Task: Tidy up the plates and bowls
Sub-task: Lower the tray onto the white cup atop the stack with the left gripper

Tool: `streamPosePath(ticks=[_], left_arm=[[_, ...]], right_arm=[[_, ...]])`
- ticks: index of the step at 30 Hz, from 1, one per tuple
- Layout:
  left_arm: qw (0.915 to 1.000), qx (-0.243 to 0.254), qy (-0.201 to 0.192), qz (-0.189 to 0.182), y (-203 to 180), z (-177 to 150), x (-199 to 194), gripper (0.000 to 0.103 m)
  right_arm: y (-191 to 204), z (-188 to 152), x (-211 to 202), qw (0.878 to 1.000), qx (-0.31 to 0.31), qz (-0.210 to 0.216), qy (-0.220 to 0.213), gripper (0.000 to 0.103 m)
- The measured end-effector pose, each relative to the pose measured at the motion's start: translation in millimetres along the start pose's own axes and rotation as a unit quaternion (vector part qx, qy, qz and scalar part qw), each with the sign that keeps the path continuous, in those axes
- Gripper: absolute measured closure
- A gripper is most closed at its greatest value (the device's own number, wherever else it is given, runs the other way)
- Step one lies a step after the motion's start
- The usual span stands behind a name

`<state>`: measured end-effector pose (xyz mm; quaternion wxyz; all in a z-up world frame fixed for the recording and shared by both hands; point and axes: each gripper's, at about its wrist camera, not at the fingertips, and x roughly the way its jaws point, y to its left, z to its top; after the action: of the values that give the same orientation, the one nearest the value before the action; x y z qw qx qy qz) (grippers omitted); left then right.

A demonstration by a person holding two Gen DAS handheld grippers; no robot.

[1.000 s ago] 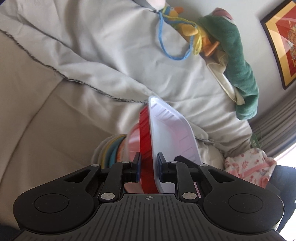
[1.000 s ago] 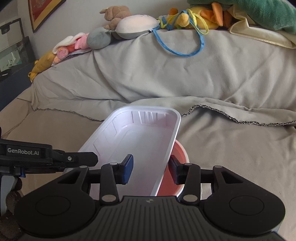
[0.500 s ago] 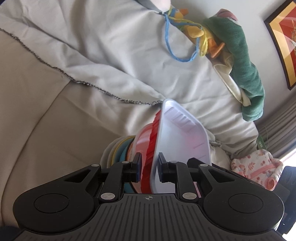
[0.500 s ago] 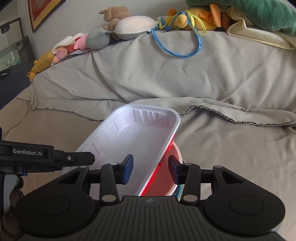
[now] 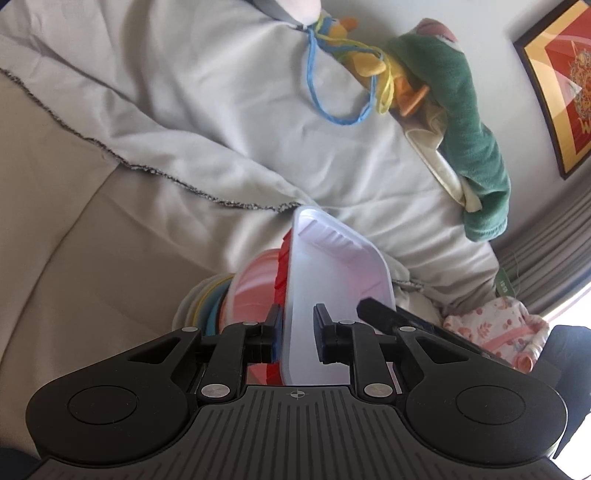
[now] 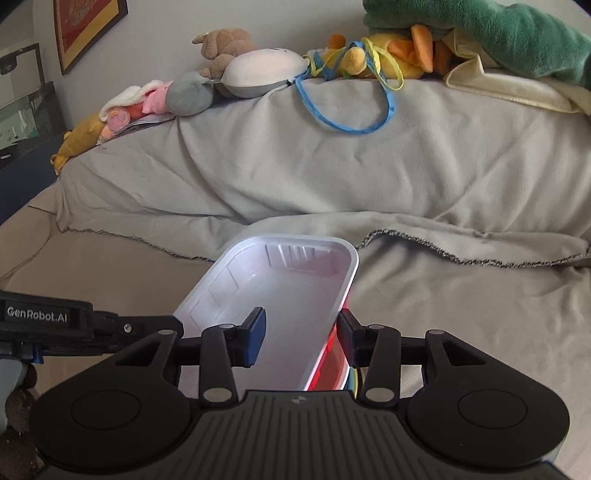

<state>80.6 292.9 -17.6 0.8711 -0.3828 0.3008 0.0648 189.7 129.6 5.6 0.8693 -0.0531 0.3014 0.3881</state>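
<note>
A white plastic tray (image 6: 284,295) sits nested in a red tray (image 6: 332,365), whose edge shows only as a thin strip. My right gripper (image 6: 301,338) is shut on their right wall, one pad inside the white tray and one outside the red. From the opposite side, my left gripper (image 5: 298,332) is shut on the other wall of the white tray (image 5: 332,280), with the red tray (image 5: 281,266) against its left pad. Just beyond sits a pink bowl (image 5: 251,288) on a stack of coloured plates (image 5: 208,301), resting on the sofa seat.
A grey blanket (image 6: 369,177) covers the sofa back, its dark hem running across the beige seat (image 5: 92,240). Soft toys (image 6: 258,66), a blue cord (image 6: 351,125) and a green cloth (image 6: 498,33) lie along the top. A floral cloth (image 5: 495,325) is at the right.
The trays tipped and closed together: the broad red band seen in the left wrist view has shrunk to a thin strip. The pink bowl once visible in the right wrist view is now hidden.
</note>
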Motion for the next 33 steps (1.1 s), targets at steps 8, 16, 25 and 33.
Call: streamPosePath(ticks=[8,16,25,33], left_arm=[[0.9999,-0.009,-0.010,-0.001,4.7,0.1,-6.5,0.082],[0.9998,-0.016,-0.011,0.001,7.5,-1.4,-12.3,0.082],[0.9990,0.011,-0.028,0.034,-1.9,-1.7,-15.4,0.082],[0.9985,0.020,-0.027,0.043,-8.7,-0.4,-16.3,0.082]], right_arm=[[-0.9,-0.4,5.8,1.000,0.001,0.005,0.008,0.060],[3.7,-2.3,3.1,1.000,-0.003,0.011,0.008,0.060],[3.9,-3.3,4.4,1.000,-0.010,0.001,0.006,0.060],[-4.6,-5.3,-1.7,1.000,0.004,-0.005,0.003,0.060]])
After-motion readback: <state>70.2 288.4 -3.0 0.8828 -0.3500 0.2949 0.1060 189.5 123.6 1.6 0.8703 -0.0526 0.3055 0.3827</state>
